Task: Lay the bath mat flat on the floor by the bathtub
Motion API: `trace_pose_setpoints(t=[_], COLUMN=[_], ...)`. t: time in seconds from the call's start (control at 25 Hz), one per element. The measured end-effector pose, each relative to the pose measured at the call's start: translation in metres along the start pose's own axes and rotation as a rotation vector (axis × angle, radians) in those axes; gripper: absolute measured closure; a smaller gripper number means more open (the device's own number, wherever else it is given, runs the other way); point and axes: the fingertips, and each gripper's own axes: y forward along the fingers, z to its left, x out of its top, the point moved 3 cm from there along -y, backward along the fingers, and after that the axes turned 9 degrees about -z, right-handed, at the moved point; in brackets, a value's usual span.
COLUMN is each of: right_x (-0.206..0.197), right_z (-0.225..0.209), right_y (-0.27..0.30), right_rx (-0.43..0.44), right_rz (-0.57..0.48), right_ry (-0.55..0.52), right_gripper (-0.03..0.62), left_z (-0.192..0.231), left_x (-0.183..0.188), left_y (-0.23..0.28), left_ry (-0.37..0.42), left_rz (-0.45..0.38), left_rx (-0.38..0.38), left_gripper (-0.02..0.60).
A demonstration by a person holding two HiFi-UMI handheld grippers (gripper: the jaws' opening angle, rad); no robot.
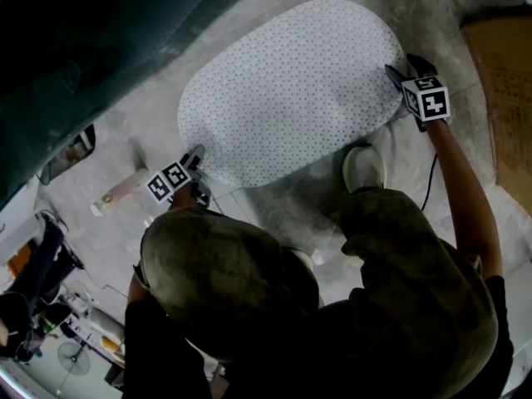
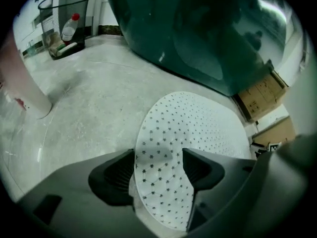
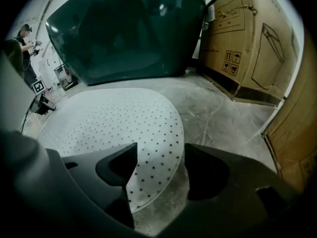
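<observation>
The white oval bath mat point(image 1: 291, 90), dotted with small dark marks, lies spread flat on the concrete floor beside the dark green bathtub point(image 1: 83, 48). My left gripper point(image 1: 197, 155) is at the mat's near left end, open. The left gripper view shows that end of the mat point(image 2: 163, 182) lying in the gap of the left gripper point(image 2: 158, 165), its pads apart from it. My right gripper point(image 1: 403, 66) is at the mat's right end, also open. In the right gripper view the mat's edge point(image 3: 153, 157) lies low in the gap of the right gripper point(image 3: 161, 162), unheld.
Cardboard boxes point(image 1: 507, 90) stand to the right of the mat. A pale tube point(image 1: 120, 191) lies on the floor left of the left gripper. A wire bin point(image 2: 64, 24) holding a bottle stands far off. The person's white shoe point(image 1: 364, 166) is planted at the mat's near edge.
</observation>
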Motion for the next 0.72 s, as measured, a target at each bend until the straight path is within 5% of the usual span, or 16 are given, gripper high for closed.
trace_pose_setpoints(t=[0.24,0.36,0.48,0.56,0.72], right_x=[-0.010,-0.015,-0.017,-0.016,-0.010], right_z=[-0.012,-0.008,-0.003,-0.003,-0.006], right_y=[0.000,0.000,0.001,0.002,0.004], right_rx=[-0.013,-0.021,-0.020,-0.013,-0.005], right_rz=[0.009,-0.013,-0.021,-0.017,-0.034], right_ry=[0.073,0.085,0.095,0.086,0.088], right_gripper=[0.298,0.319,0.350,0.350,0.339], left_z=[-0.005,-0.029,-0.059,-0.064,-0.054], left_x=[-0.002,-0.006,-0.015,-0.013,0.003], left_y=[0.003,0.007,0.008,0.003,-0.009], left_ry=[0.009,-0.020,0.086,0.114,0.053], left_rz=[-0.008,-0.003,0.046,0.021,-0.045], left_rx=[0.042,-0.084,-0.216,-0.231,-0.253], left_gripper=[0.264,0.265,0.276,0.318,0.440])
